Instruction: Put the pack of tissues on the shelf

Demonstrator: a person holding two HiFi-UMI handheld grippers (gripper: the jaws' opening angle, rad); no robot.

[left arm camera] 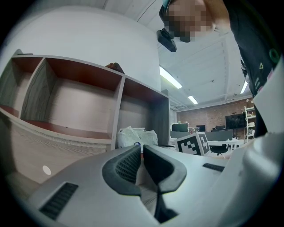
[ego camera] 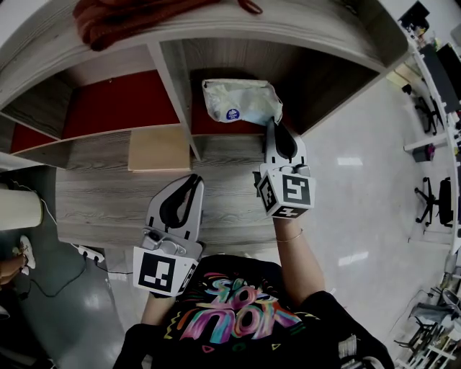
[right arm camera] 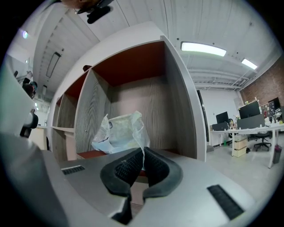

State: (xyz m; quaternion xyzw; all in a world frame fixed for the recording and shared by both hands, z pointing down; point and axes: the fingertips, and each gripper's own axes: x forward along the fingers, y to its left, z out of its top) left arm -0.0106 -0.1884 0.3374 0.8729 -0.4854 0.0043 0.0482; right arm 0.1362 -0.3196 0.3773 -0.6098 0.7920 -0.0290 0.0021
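Observation:
The pack of tissues (ego camera: 238,101) is a crinkled white and pale green plastic pack with a blue round sticker. It lies in the right-hand compartment of the wooden shelf (ego camera: 176,94) on its red floor. My right gripper (ego camera: 274,124) reaches into that compartment and is shut on the wrapper's right corner. In the right gripper view the pack (right arm camera: 117,133) rises just beyond the right gripper (right arm camera: 143,155), a thin flap running down between the pads. My left gripper (ego camera: 193,179) hovers lower over the wooden surface, shut and empty. In the left gripper view the pack (left arm camera: 135,136) shows past the left gripper (left arm camera: 142,148).
A red-brown cloth (ego camera: 122,18) lies on top of the shelf. A beige board (ego camera: 158,149) sits left of the divider. A white cylinder (ego camera: 18,209) and a power strip (ego camera: 90,252) are at the left; office chairs (ego camera: 432,194) stand at the right.

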